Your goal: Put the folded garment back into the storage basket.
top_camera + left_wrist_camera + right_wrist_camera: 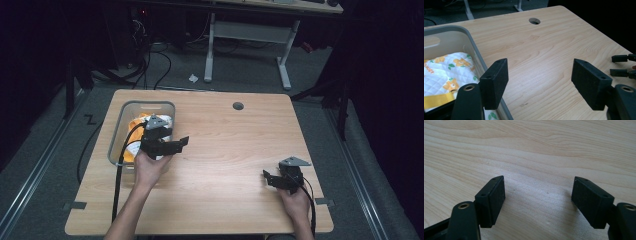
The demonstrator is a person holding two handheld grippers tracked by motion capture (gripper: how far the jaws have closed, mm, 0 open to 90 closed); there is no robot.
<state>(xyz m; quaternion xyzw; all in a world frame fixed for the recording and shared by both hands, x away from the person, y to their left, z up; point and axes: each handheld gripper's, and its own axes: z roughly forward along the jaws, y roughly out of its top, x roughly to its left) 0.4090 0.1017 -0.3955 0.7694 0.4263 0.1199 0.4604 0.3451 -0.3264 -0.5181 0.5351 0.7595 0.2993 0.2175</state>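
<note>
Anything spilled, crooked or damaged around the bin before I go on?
Nothing stands out. The quilted cloth lies inside the grey bin, which sits square at the table's left side. Both the left gripper and right gripper are open and hold nothing.

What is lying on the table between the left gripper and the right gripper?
Nothing: between the left gripper and the right gripper the high view shows bare wooden table.
</note>
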